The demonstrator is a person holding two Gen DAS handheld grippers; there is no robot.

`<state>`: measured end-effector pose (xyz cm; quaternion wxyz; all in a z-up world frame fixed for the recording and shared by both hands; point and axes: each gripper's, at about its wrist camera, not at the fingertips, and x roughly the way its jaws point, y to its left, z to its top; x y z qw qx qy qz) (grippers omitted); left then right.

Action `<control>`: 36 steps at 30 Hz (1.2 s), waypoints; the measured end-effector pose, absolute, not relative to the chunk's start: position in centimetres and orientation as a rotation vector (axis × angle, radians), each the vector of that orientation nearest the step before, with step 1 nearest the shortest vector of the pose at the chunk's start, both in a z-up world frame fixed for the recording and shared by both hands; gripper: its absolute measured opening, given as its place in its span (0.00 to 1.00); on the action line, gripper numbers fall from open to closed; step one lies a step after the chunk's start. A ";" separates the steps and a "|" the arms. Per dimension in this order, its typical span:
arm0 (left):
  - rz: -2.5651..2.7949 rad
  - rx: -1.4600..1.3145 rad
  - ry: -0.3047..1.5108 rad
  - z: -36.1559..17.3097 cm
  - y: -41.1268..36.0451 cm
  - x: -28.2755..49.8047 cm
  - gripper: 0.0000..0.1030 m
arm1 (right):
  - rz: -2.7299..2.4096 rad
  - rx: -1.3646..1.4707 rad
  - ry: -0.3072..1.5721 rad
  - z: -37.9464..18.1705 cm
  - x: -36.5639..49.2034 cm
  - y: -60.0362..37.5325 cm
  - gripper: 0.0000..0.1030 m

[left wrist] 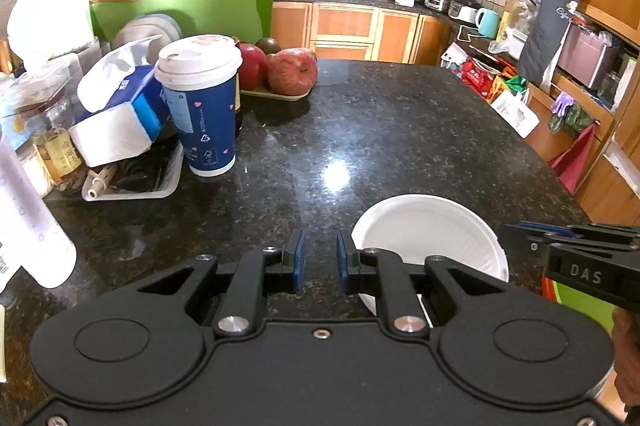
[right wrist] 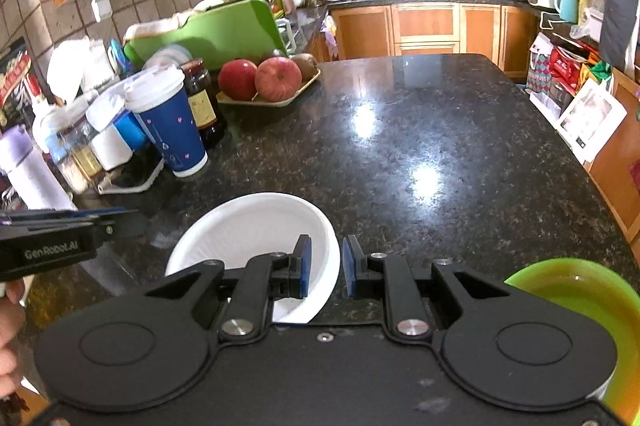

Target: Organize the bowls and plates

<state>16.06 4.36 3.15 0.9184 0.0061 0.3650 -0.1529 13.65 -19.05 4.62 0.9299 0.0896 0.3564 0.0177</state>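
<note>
A white plate (left wrist: pixel 430 238) lies on the black granite counter (left wrist: pixel 380 130), just right of my left gripper (left wrist: pixel 320 260), which is open and empty over bare counter. In the right wrist view the same white plate (right wrist: pixel 248 226) sits under my right gripper (right wrist: pixel 325 266), which is open; its left finger is over the plate's inside and its right finger outside the rim. A green bowl (right wrist: pixel 588 290) sits at the lower right, partly hidden by the gripper body. The right gripper (left wrist: pixel 568 246) shows at the left view's right edge.
At the left stand a blue paper cup (left wrist: pixel 202 106), a tissue pack (left wrist: pixel 120 106), jars and a white tray (left wrist: pixel 132 186). A tray of apples (left wrist: pixel 280 70) sits behind the cup. A green cutting board (left wrist: pixel 180 10) stands further back. The counter's right edge (left wrist: pixel 560 170) drops off.
</note>
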 end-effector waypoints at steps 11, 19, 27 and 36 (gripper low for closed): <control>-0.295 0.003 0.779 2.3 4.5 16.1 0.23 | -0.046 0.248 0.614 4.5 12.1 -17.9 0.24; -0.287 0.037 0.765 2.0 4.6 15.5 0.28 | -0.116 0.182 0.517 4.3 10.7 -15.7 0.32; -0.304 0.059 0.730 2.2 5.0 14.4 0.28 | -0.156 0.186 0.378 4.6 8.7 -14.5 0.41; -0.341 0.038 0.688 2.5 5.4 13.1 0.29 | -0.262 -0.011 0.266 3.6 7.1 -12.4 0.41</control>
